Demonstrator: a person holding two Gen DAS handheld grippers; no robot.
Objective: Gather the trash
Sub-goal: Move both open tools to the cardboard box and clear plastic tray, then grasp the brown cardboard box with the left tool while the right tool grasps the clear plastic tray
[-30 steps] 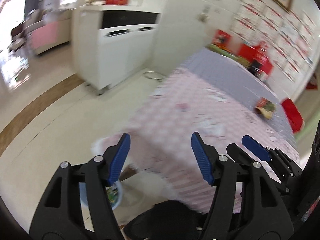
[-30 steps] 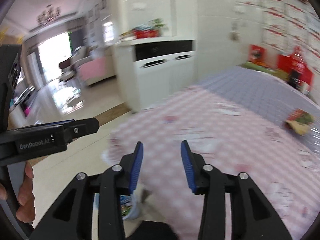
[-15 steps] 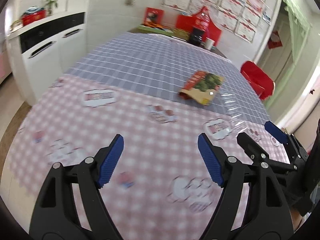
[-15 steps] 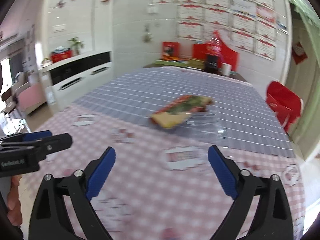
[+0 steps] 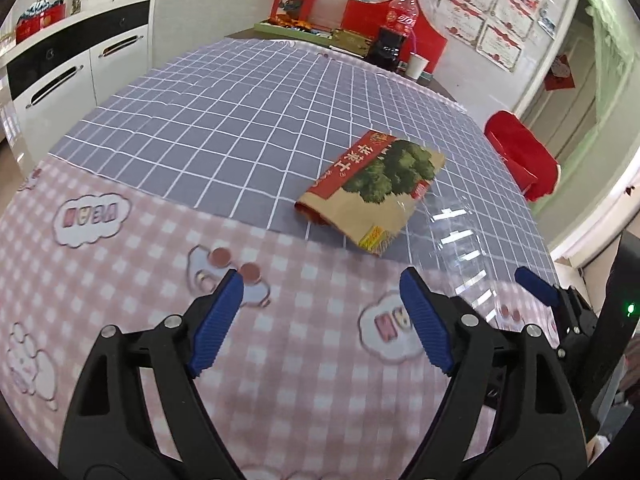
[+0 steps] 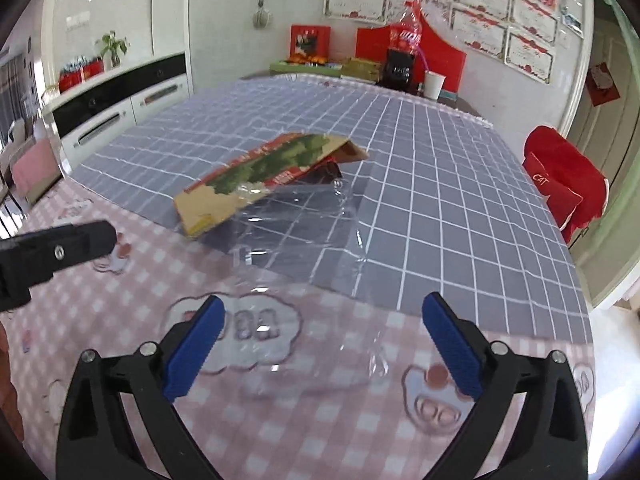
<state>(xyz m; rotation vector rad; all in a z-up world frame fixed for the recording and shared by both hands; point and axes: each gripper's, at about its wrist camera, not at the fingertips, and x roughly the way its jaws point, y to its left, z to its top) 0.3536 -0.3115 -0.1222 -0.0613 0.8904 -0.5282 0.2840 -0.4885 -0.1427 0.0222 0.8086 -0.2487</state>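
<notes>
Both views now sit over the table (image 5: 132,360), where a second ago they faced the floor and a white cabinet; the swing has brought the trash into reach, so the pick-up approach is on.

Nearest: left gripper (image 5: 320,320) hangs over the pink checked cloth, jaws spread wide, nothing between them. Right gripper (image 6: 320,340) also hangs with jaws spread wide and empty; they were much narrower a second ago, so it reads as readied for a grab. In the right view the left tool shows as a black bar at the left edge.

Just beyond the right gripper, a clear plastic sheet (image 6: 304,248) lies flat across the seam where pink cloth meets grey grid cloth; in the left view it glints just right of the bag. Hard to see its edges.

Next out, the snack bag (image 5: 374,188) lies on the grey grid cloth, its near end close to that seam, partly on the plastic sheet. In the right view the bag (image 6: 264,168) looks tented, far end lifted. Long axis runs diagonally: near end toward the left gripper's side of the seam, far end away toward the red chair (image 5: 520,152).

Farthest from the bag: a cola bottle (image 5: 402,16) and a paper cup (image 5: 417,66) at the table's far edge.

Judgement: bag is probably the first target, plastic sheet second.
</notes>
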